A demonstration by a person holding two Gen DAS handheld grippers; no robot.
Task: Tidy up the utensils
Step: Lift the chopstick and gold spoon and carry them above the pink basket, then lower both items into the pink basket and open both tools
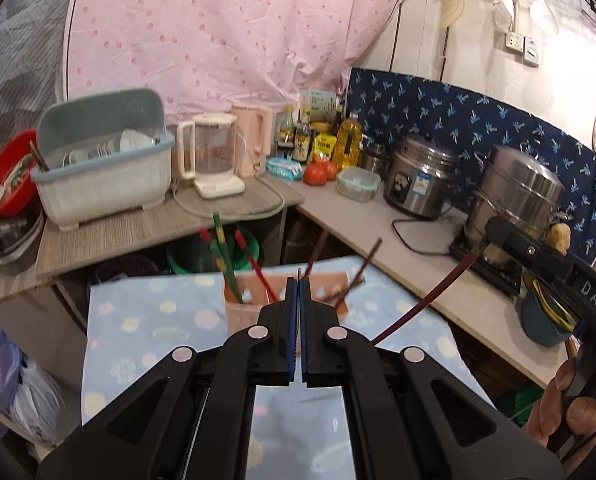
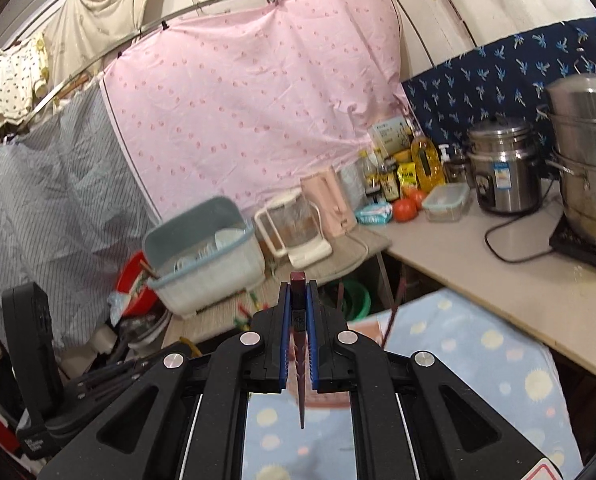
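A pink utensil holder point(image 1: 246, 304) stands on the blue spotted cloth point(image 1: 146, 320) and holds several red, green and dark chopsticks point(image 1: 254, 268). My left gripper point(image 1: 299, 280) is shut just in front of the holder; a thin metal tip shows between its pads, and what it is I cannot tell. My right gripper point(image 2: 298, 292) is shut on a dark red chopstick point(image 2: 299, 360), held lengthwise between the pads above the cloth. In the left wrist view that gripper point(image 1: 497, 236) is at the right, with the chopstick point(image 1: 425, 300) slanting down toward the cloth.
A grey dish rack point(image 1: 102, 176), a blender jug point(image 1: 212, 160) and a pink kettle point(image 1: 254, 136) stand on the back shelf. Bottles, tomatoes point(image 1: 317, 172), a rice cooker point(image 1: 421, 180) and a steel pot point(image 1: 513, 196) line the right counter. Bags lie at the left.
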